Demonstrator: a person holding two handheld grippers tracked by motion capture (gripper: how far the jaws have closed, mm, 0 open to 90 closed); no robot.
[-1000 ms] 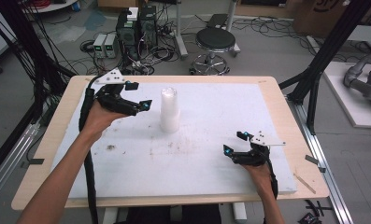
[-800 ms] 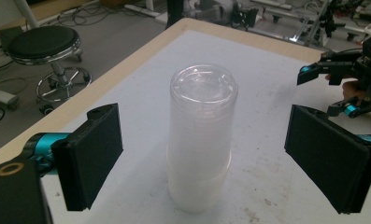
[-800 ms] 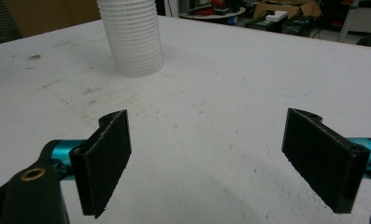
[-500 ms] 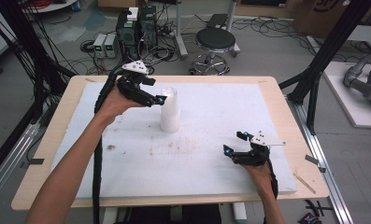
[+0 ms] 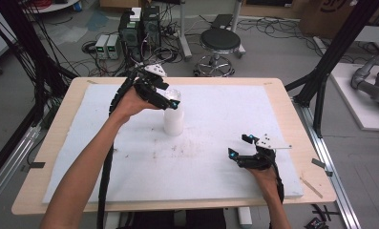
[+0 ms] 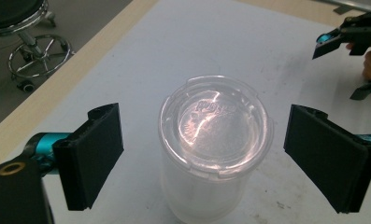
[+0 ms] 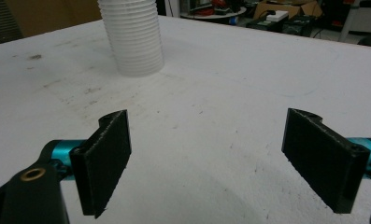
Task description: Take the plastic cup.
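In the left gripper view the two black fingers (image 6: 96,156) of the left gripper (image 6: 211,158) stand wide apart with nothing between their pads but air, one on each side of a stack of cups (image 6: 215,149) and clear of its rim. The stack is translucent white plastic, upside down so that the round base of the top cup faces up — that base is glossy, catches a pinkish glare and carries raised lettering too blurred to read, with a stepped ring around it. In the right gripper view the stack (image 7: 132,35) shows its side as a column of many fine horizontal ridges, slightly narrower toward the bottom, standing upright at about eleven o'clock from the right gripper (image 7: 206,163). That gripper's fingers (image 7: 106,158) are also spread wide and hold nothing; they hang low over the bare, scuffed white surface. In the high view the left gripper (image 5: 170,101) sits over the top of the stack (image 5: 173,119), which stands on the white mat (image 5: 215,109) a little toward ten o'clock from the mat's centre. The right gripper (image 5: 239,148) is well apart from it, toward four o'clock on the mat, its fingers pointing toward nine o'clock. The mat covers most of the wooden tabletop (image 5: 63,119), and the person's forearms reach in from six o'clock. Beyond the far edge, at twelve o'clock, a black stool (image 5: 219,43) stands on the floor among cables.
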